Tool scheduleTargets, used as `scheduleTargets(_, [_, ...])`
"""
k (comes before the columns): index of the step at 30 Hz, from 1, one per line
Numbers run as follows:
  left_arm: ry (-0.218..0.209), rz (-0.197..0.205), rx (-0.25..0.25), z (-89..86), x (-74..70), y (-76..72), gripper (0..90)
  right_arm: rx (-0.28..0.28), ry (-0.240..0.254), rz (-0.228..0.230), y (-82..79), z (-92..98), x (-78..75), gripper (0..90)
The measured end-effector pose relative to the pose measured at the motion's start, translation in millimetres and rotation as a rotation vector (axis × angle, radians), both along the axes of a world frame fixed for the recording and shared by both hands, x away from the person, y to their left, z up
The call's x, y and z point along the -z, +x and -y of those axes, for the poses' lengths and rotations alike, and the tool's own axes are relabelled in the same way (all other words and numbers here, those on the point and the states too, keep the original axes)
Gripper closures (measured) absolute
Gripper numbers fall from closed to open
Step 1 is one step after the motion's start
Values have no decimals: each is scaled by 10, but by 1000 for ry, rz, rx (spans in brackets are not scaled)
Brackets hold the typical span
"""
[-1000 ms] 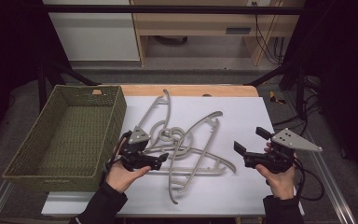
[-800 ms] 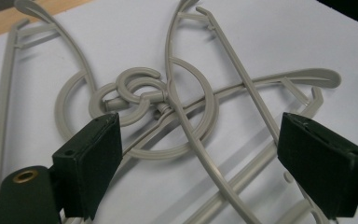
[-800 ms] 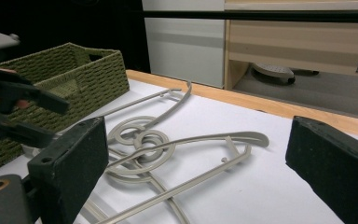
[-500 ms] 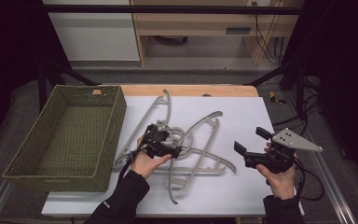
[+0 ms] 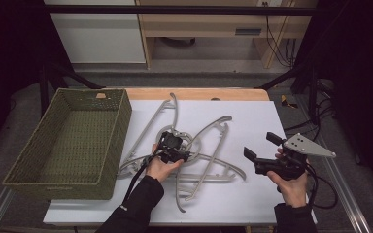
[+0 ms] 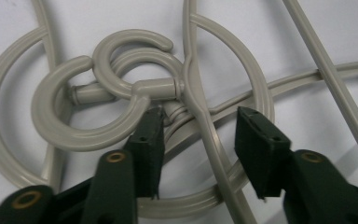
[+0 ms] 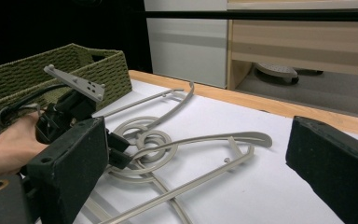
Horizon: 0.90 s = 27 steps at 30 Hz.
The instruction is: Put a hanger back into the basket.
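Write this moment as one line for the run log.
left gripper: jaws closing around hanger neck, pads not pressing | right gripper: open, off hangers | basket: left of hangers

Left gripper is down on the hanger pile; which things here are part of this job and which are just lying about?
In the job:
- tangled beige plastic hangers, hooks interlocked
- left gripper, jaws just closing astride a hanger neck, pads not yet pressing
- green woven basket, empty, likely the drop-off

Lying about:
- right gripper, open, held off the hangers
- wooden shelf unit behind the table
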<state>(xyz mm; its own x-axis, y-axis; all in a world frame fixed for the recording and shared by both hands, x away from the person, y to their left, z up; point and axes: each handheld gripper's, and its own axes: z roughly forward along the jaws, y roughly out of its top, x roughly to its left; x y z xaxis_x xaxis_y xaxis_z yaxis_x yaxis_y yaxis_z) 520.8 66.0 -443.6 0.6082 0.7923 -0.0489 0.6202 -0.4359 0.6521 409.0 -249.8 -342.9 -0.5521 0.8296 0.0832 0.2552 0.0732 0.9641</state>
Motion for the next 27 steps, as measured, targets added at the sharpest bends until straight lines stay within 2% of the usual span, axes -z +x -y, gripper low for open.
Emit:
scheduleTargets(4, [-18, -10, -8, 32, 11, -10, 624, 0, -1, -1, 5, -2, 5, 57])
scheduleTargets(6, [-11, -23, -15, 40, 10, -8, 639, -1, -1, -1, 5, -4, 4, 57])
scheduleTargets(7, [-4, -31, -14, 46, 15, -9, 639, -1, -1, -1, 5, -4, 4, 57])
scheduleTargets(8, [19, -58, -7, 62, 48, -3, 631, -1, 1, 0, 2, -9, 1, 57])
scheduleTargets(9, [8, -67, -5, 70, 66, 0, 623, -3, -2, -1, 0, -6, -1, 57])
scheduleTargets(12, [5, -65, -11, 84, 78, -5, 641, -3, -1, 0, -1, -5, -2, 57])
scheduleTargets(13, [6, -82, -4, 91, 77, -3, 664, -2, -1, 1, 0, -3, -2, 57])
scheduleTargets(15, [4, -91, -3, 96, 73, -1, 697, -1, 1, -2, 1, -3, 0, 57])
scheduleTargets(18, [16, -91, -15, 118, 75, 2, 702, -1, 2, -2, 3, -7, 1, 57])
scheduleTargets(20, [15, -120, -17, 111, 81, 29, 730, 0, -3, -2, 4, -12, 2, 57])
scheduleTargets(27, [28, -141, 15, 16, 58, 50, 816, -1, -1, -7, 3, -5, 4, 56])
